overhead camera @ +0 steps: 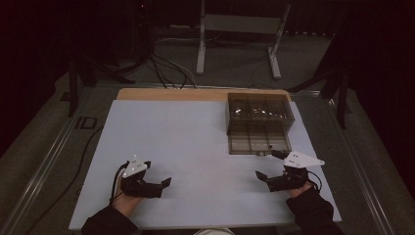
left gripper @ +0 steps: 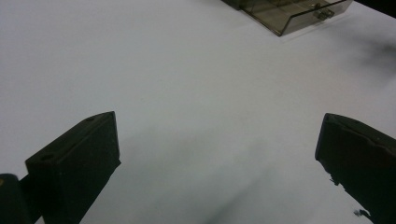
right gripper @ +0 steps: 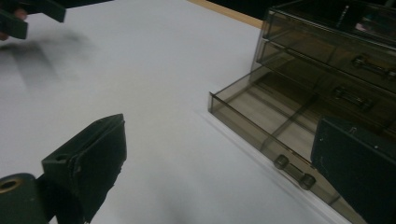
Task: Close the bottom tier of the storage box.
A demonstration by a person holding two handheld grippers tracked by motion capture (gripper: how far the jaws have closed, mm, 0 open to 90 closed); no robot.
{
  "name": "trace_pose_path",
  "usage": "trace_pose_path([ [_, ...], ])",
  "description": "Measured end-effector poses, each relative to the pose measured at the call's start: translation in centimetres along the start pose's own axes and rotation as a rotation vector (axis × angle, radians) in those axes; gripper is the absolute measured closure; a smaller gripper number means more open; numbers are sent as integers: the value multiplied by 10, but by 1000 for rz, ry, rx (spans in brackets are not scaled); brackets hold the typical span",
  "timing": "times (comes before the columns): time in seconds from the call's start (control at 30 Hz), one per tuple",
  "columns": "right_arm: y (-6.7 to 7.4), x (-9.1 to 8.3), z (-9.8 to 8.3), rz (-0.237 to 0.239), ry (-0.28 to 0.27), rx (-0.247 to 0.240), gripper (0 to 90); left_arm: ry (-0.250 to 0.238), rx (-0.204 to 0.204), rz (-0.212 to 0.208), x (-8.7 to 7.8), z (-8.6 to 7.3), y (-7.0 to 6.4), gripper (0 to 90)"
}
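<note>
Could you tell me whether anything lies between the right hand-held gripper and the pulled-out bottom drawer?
Nothing visible does. The right hand-held gripper, jaws open, sits just in front of the open drawer, and bare white table lies between them.

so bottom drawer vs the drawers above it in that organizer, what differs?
The bottom drawer is pulled out over the table; the upper drawers sit shut in the organizer. Its dividers show from above; theirs lie under the top. Its handle is nearest the right gripper. All are smoky clear plastic.
</note>
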State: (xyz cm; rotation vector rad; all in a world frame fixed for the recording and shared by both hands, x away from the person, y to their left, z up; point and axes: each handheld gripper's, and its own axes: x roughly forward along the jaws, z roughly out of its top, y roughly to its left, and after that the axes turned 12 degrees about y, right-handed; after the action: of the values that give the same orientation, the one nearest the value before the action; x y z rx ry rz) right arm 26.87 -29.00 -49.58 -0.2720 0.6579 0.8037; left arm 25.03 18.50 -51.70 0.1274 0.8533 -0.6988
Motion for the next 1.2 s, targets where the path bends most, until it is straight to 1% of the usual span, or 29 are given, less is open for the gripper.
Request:
trace_pose_path([
  [0.17, -2, 0, -2, -47, 7, 22, 36, -2, -1, 3, 0, 0, 0, 11],
  [0.23, -3, 1, -3, -52, 10, 29, 36, -3, -2, -1, 0, 0, 0, 11],
  [0.37, -5, 2, -6, -85, 20, 40, 36, 0, -1, 2, 0, 0, 0, 11],
  [0.6, -7, 9, -10, -117, 56, 57, 36, -1, 1, 6, 0, 0, -1, 11],
  [0.73, -9, 11, -12, -146, 66, 73, 36, -2, 3, 7, 0, 1, -1, 11],
  [0.83, -10, 13, -14, -152, 75, 93, 36, -3, 0, 5, 0, 1, -1, 11],
  [1.07, -9, 20, -17, -157, 105, 97, 36, -7, -1, 2, 0, 1, -2, 11],
  [1.13, -10, 22, -18, -149, 111, 112, 36, -3, 1, 6, 0, 1, -1, 11],
  [1.2, -11, 23, -19, -156, 122, 122, 37, -5, -2, 3, 0, 1, -1, 11],
])
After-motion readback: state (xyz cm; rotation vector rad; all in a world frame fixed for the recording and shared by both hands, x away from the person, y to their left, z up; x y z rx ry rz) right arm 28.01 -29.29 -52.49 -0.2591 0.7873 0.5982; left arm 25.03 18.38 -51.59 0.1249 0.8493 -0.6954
